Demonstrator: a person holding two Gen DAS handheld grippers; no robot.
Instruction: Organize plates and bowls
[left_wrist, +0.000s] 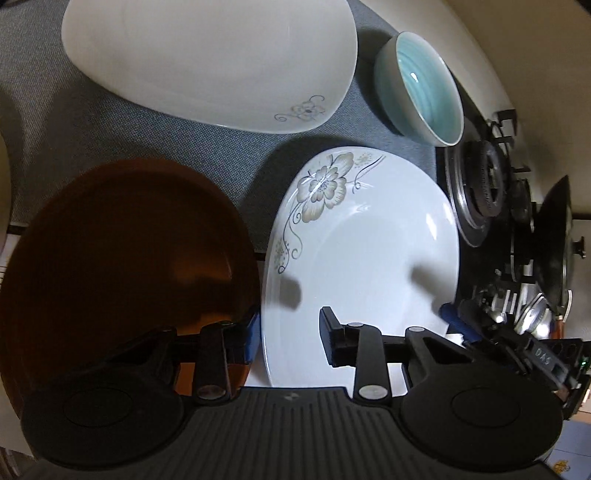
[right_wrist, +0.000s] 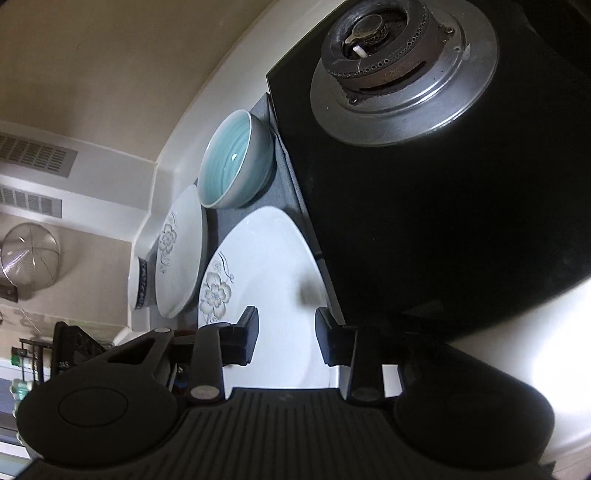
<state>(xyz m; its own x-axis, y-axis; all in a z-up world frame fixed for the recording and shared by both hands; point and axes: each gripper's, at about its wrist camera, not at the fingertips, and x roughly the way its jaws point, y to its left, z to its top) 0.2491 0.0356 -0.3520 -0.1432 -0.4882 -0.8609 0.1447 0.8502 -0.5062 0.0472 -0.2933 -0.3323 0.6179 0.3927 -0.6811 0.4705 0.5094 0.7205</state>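
left tool (left_wrist: 290, 328) part-open, right tool (right_wrist: 286, 334) part-open

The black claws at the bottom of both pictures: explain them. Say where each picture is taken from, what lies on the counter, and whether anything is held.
No robot arm is involved. A person holds a two-fingered hand tool in each hand, and a wide-angle camera on each tool looks along its fingers. The left wrist view comes from the left gripper, the right wrist view from the right gripper.

On and around a grey mat lie a flowered white plate, a brown plate beside it, and a larger white plate and a blue-green bowl behind. A gas stove stands next to them.

The grippers straddle opposite edges of the flowered plate with their jaws partly open. A gap shows between the pads, so nothing looks clamped yet.
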